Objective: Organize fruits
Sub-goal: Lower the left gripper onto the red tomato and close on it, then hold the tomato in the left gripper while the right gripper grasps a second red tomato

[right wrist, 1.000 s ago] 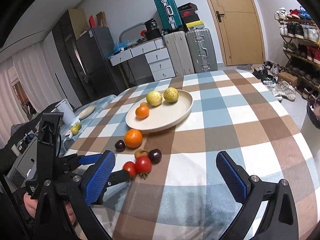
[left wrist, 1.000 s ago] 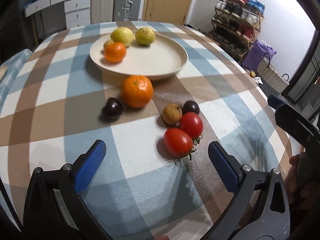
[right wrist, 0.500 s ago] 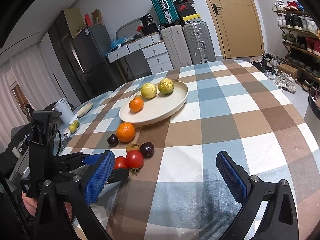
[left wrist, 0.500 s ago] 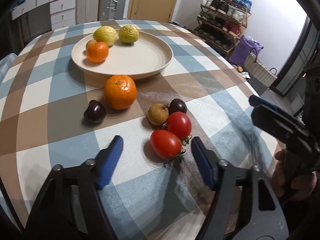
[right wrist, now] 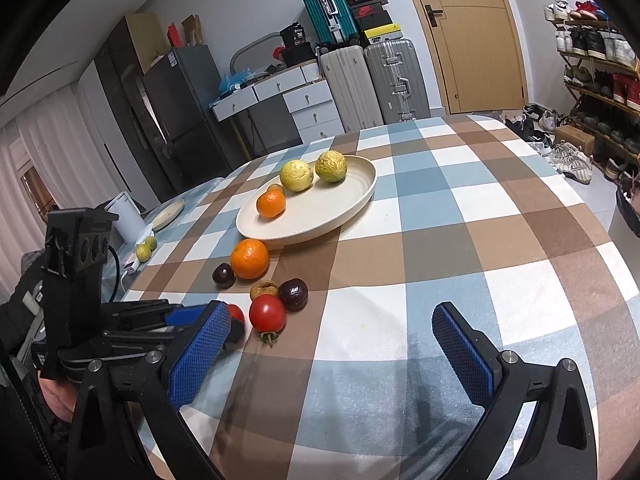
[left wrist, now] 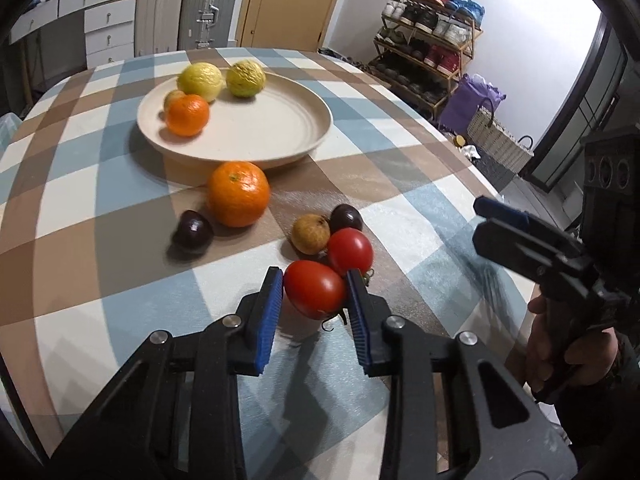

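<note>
Counting fruit — four on plate (left wrist: 280, 136); six loose; left gripper (left wrist: 314, 292) closing on tomato (left wrist: 314, 288)

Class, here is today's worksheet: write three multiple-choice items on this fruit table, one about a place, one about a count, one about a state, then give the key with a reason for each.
1. Where does the big orange lie?
A. on the plate
B. on the cloth beside the plate
C. in a gripper

2. How many fruits lie on the plate?
A. two
B. four
C. six

3. What is the left gripper doing?
A. closed on the near tomato
B. closed on nothing
C. wide open

Key: 1 B, it sits off the rim; 2 B, two yellow, one orange, one small half-hidden one; 3 A, both pads touch the near tomato after closing.
</note>
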The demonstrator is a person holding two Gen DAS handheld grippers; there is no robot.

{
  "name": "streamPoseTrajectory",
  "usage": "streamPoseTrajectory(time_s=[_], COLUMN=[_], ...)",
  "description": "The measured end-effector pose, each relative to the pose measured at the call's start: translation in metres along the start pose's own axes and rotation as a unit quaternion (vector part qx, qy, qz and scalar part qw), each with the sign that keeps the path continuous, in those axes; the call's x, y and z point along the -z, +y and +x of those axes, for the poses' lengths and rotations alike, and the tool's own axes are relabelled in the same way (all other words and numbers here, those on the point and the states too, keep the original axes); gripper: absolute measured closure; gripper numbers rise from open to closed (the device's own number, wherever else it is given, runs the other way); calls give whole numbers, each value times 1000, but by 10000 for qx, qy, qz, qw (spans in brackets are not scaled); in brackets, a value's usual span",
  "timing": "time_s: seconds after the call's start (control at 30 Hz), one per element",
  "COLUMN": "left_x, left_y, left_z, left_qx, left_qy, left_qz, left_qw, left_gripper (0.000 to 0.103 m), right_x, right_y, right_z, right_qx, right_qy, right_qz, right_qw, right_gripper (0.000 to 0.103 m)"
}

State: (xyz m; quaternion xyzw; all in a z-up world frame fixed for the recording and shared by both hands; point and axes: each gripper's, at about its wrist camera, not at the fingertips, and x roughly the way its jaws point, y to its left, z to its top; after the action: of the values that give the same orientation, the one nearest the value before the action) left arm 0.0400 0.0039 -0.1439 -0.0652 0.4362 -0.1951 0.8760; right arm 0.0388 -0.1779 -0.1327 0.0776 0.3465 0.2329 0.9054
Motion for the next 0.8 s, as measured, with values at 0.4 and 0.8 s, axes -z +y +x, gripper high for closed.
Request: streamPoseTrajectory(time_s=[0.4,0.8], left_x=[-3,0], left_y=[37,62], left_z=[-45,-65], left_qx=[-54,-5], left_qy=[-478,-755], left_qz=[-403,-596], left_qw=[9980,9954], left_gripper=[74,80], right_x=[5,0], right_y=[10,33], right_z=[20,52], right_qx=[-211,-346], right_qy=[407,807], right_qz=[50,-70], right_qw=[9989,9961], right_gripper=[0,3])
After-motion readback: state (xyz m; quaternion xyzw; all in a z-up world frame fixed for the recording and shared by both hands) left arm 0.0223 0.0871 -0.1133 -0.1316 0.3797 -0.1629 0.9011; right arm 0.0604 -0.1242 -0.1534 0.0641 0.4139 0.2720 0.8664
